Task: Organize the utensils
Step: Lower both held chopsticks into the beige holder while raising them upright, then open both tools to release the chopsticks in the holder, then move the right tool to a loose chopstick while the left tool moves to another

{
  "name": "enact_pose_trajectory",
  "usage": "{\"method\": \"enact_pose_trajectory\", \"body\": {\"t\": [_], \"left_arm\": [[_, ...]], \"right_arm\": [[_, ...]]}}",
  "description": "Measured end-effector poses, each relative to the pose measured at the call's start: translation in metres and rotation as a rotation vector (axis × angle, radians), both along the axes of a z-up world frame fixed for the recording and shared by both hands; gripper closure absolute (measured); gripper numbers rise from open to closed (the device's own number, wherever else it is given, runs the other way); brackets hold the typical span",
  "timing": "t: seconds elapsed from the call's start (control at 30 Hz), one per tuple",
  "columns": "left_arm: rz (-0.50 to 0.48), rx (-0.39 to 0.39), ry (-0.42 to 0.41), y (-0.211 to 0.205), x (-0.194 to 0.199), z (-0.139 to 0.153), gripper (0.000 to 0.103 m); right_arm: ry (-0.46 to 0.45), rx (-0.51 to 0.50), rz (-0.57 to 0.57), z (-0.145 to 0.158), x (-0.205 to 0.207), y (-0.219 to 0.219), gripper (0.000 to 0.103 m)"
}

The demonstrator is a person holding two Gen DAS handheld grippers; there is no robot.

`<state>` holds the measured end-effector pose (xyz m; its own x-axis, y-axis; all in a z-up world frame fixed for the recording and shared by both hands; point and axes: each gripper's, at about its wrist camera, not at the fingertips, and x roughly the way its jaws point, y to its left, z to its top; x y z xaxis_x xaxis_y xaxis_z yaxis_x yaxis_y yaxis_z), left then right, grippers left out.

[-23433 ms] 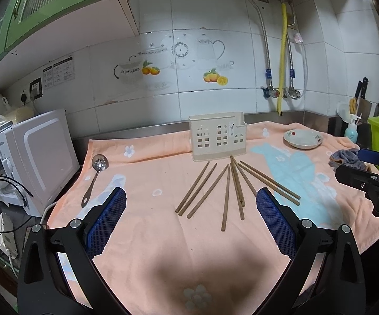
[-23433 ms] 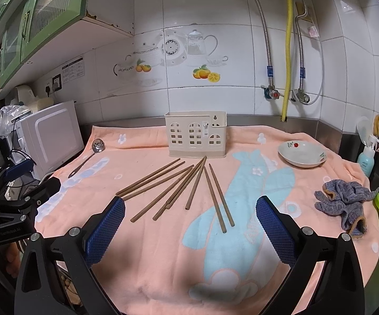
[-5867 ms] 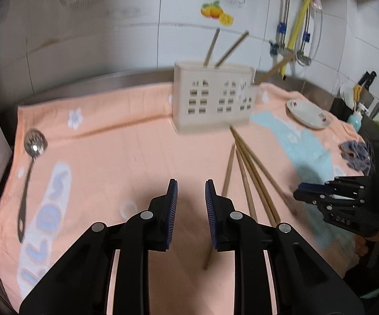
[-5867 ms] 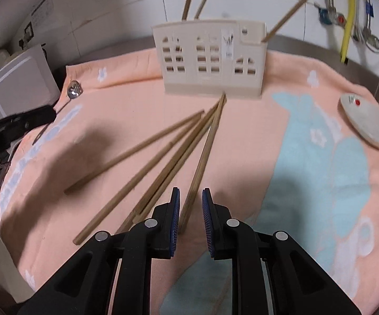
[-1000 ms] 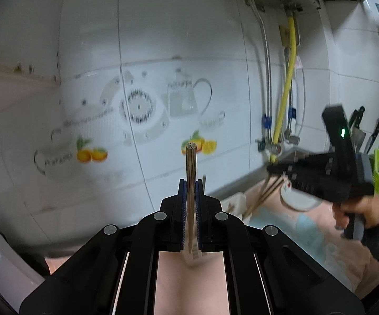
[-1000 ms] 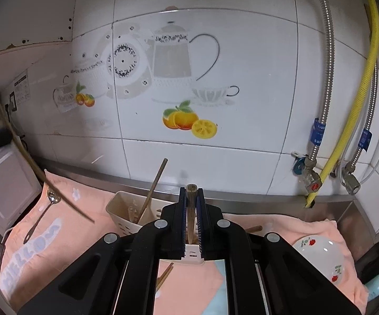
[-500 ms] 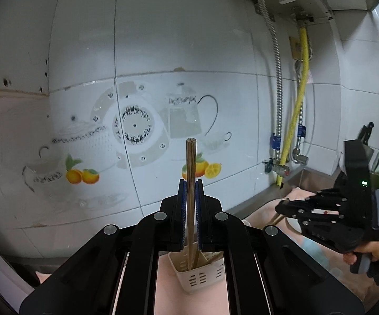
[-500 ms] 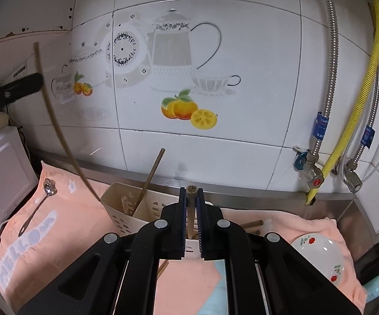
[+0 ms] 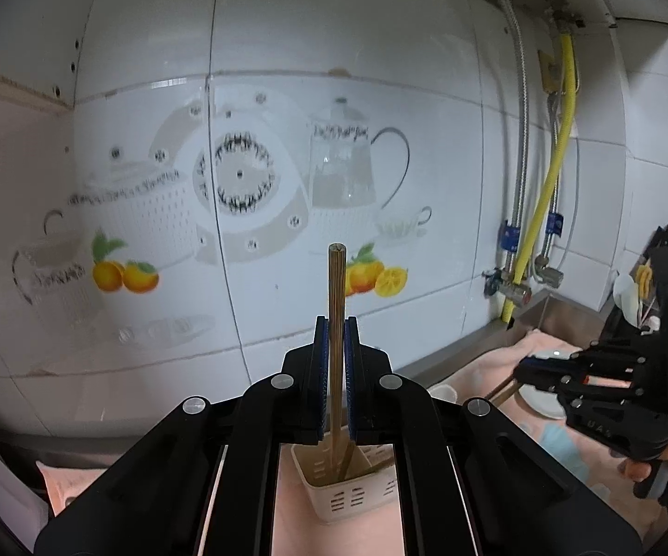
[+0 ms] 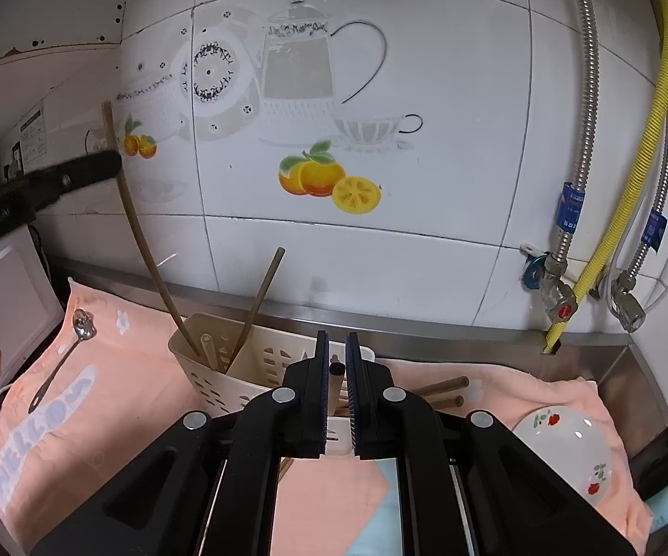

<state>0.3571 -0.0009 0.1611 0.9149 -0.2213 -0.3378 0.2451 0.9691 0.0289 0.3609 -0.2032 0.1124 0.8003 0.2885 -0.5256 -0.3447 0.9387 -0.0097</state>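
The peach towel (image 10: 139, 398) spreads below both grippers, and on it, ahead of and beneath the jaws, stands the cream slotted utensil holder (image 10: 223, 370), its open top facing up and a few chopsticks already leaning inside. Off to the left of the right jaws a metal spoon (image 10: 63, 361) lies on the towel, well apart from the holder; to their right sits a small flowered dish (image 10: 561, 445). The left gripper (image 9: 335, 370) is clamped narrow on an upright chopstick (image 9: 336, 306) that rises above the pads and runs down between them, its lower end reaching into the holder's left compartment directly below. The right gripper (image 10: 336, 389) is pinched nearly closed on a second chopstick (image 10: 335, 370), only its blunt top showing between the pads; where its lower end sits is hidden behind the fingers, probably over the holder's middle or right compartment. To finish this step well, each stick should be kept vertical and lowered until its tip is well inside its compartment before the pads part, so it drops rather than tips out; opening one hand at a time would avoid the two sticks knocking the ones already leaning there.
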Motion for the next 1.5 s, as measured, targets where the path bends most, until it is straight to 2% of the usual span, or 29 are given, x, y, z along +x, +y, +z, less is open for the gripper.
{"method": "enact_pose_trajectory", "body": {"t": [0.3,0.37,0.5,0.57,0.67,0.8,0.9,0.97,1.03,1.17,1.33,1.5], "left_arm": [[0.004,0.008,0.06,0.004,0.009,-0.02,0.097],[0.006,0.005,0.071,0.005,0.009,-0.023,0.097],[0.011,0.0,0.09,0.008,0.009,-0.028,0.097],[0.017,-0.001,0.1,0.01,0.009,-0.031,0.097],[0.027,0.0,0.103,0.013,0.006,-0.034,0.096],[0.043,-0.009,0.11,0.018,0.001,-0.035,0.093],[0.059,-0.012,0.103,0.022,-0.007,-0.035,0.08],[0.061,-0.021,0.104,0.025,-0.012,-0.036,0.075],[0.082,-0.023,0.096,0.03,-0.019,-0.036,0.051],[0.098,-0.028,0.088,0.037,-0.034,-0.04,0.044],[0.123,-0.031,0.084,0.046,-0.056,-0.05,0.024],[0.156,-0.025,0.087,0.052,-0.077,-0.065,0.012]], "right_arm": [[-0.023,0.01,-0.002,0.005,-0.009,-0.003,0.09],[-0.031,0.013,-0.003,0.007,-0.014,-0.004,0.085],[-0.045,0.022,0.001,0.008,-0.026,-0.007,0.08],[-0.052,0.023,0.003,0.008,-0.033,-0.007,0.074],[-0.064,0.025,0.006,0.007,-0.043,-0.008,0.072],[-0.063,0.033,0.015,0.002,-0.057,-0.006,0.063],[-0.061,0.037,0.02,-0.003,-0.066,-0.004,0.059],[-0.052,0.039,0.024,-0.009,-0.072,-0.002,0.057],[-0.039,0.043,0.029,-0.017,-0.079,-0.001,0.055],[-0.007,0.029,0.028,-0.038,-0.09,0.005,0.052],[0.061,0.025,0.036,-0.07,-0.104,0.011,0.046],[0.115,0.005,0.032,-0.1,-0.121,0.019,0.039]]}}
